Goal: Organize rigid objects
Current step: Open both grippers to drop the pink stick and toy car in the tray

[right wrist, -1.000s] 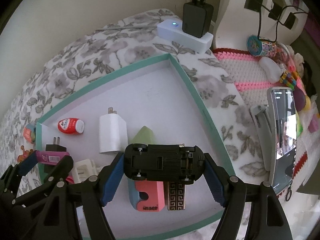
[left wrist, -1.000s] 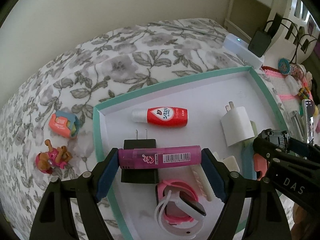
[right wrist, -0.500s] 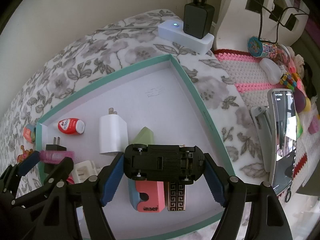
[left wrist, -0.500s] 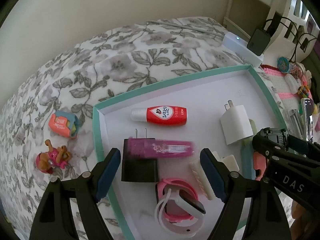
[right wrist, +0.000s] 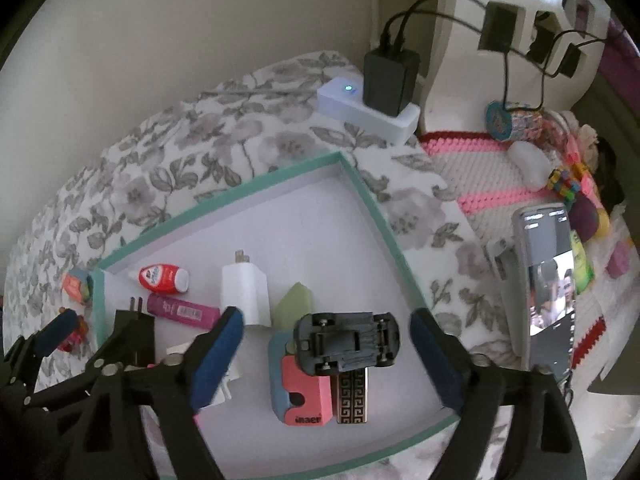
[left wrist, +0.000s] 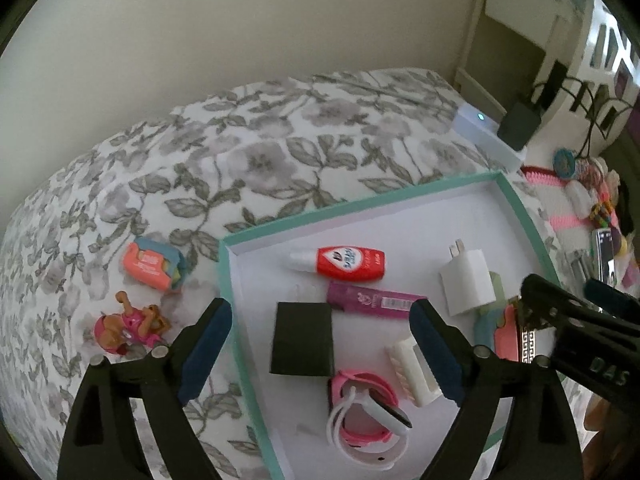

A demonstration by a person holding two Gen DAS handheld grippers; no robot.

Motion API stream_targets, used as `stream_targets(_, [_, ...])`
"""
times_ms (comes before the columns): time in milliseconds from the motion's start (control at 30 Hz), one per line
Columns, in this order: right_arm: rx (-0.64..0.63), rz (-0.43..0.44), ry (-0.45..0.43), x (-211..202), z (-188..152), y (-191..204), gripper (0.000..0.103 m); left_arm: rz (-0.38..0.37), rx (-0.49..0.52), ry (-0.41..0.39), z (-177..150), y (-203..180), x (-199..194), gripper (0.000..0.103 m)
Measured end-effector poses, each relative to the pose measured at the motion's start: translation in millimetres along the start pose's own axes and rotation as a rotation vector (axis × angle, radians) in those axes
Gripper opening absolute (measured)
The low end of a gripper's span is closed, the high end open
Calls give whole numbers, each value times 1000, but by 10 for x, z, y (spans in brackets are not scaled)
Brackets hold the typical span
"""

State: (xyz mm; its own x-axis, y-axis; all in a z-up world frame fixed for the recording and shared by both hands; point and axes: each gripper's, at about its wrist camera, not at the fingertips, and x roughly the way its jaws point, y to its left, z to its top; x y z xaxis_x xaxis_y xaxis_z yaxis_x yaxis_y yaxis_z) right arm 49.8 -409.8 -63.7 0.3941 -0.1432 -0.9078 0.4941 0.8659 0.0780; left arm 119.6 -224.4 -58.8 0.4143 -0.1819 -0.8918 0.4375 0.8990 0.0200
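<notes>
A teal-rimmed white tray [left wrist: 360, 201] [right wrist: 362, 184] lies on a flowered bedspread. In it are a pink tube [left wrist: 374, 300] [right wrist: 182, 311], a red-and-white bottle [left wrist: 344, 263], a black plug [left wrist: 302, 338], a white charger [left wrist: 466, 282] [right wrist: 245, 292], a pink band [left wrist: 366, 410] and a white comb piece [left wrist: 412, 370]. My left gripper [left wrist: 322, 348] is open above the plug, empty. My right gripper [right wrist: 326, 350] is open; a black toy car [right wrist: 346, 342] lies upside down between its fingers, on a pink-and-blue eraser [right wrist: 302, 386] and a patterned bar [right wrist: 352, 398].
A pink toy figure [left wrist: 130, 326] and an orange-and-blue block [left wrist: 154, 264] lie on the bedspread left of the tray. A white power strip with a black adapter [right wrist: 384, 92] sits behind it. A phone [right wrist: 546, 284] and small toys lie on a crocheted mat at right.
Both grippers opened. The left let go of the pink tube, which now lies in the tray. The right let go of the toy car, which dropped onto the eraser and bar.
</notes>
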Motion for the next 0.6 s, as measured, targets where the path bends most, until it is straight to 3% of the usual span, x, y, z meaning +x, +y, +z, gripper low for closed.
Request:
stream_targets(167, [33, 55, -27, -109, 40, -25, 101, 10, -27, -12, 5, 94, -29, 99])
stream_targets(600, [19, 67, -38, -128, 42, 39, 102, 58, -160, -16, -19, 536, -76, 99])
